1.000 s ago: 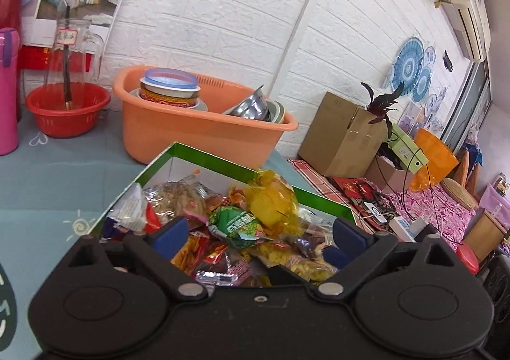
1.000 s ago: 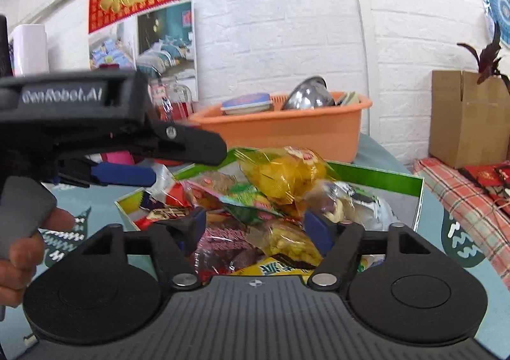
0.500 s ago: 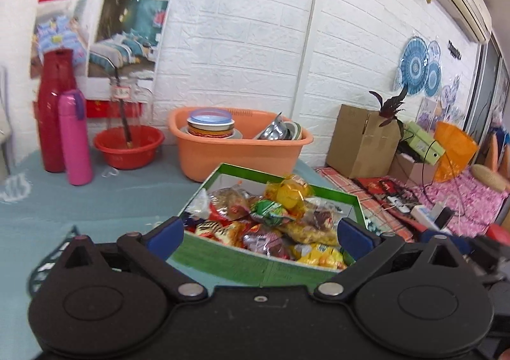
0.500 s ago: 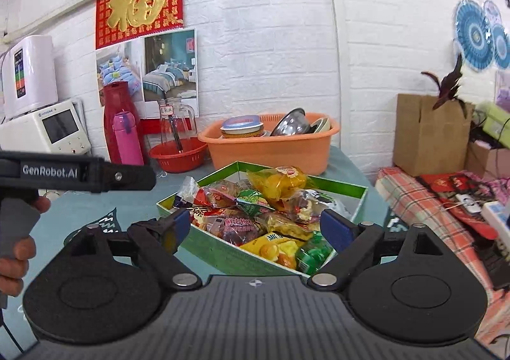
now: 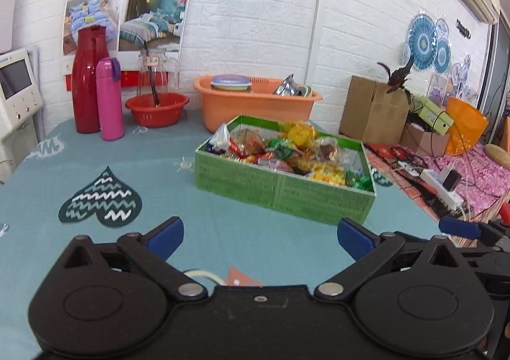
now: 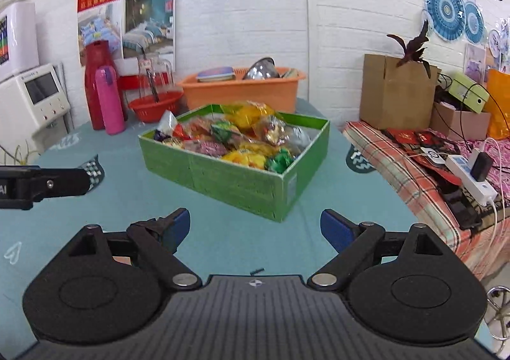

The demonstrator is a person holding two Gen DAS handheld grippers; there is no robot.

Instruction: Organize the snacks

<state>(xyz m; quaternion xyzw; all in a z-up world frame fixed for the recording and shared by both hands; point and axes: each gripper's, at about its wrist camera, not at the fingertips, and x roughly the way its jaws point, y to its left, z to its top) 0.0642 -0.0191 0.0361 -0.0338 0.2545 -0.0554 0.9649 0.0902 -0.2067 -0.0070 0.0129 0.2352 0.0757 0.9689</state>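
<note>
Left gripper point(image 5: 259, 236) and right gripper point(image 6: 255, 226): jaws spread, empty. Box point(image 6: 223, 181) of snacks point(image 6: 236, 140) sits mid-table point(image 5: 95, 149), ahead of both, well apart from jaws.

Ahead of me sits the green box point(image 5: 283, 192), a shallow open-topped cardboard tray with printed green walls and a pale inner lining, resting flat on the teal cloth and turned so one corner points toward my right side. It is heaped with snacks point(image 5: 287, 152): crinkly wrapped packets in yellow, red, green and clear film, piled loosely above the rim. A plump yellow bag point(image 6: 251, 113) rides highest near the far wall, and small green packets point(image 6: 279, 160) lie in the near corner.
</note>
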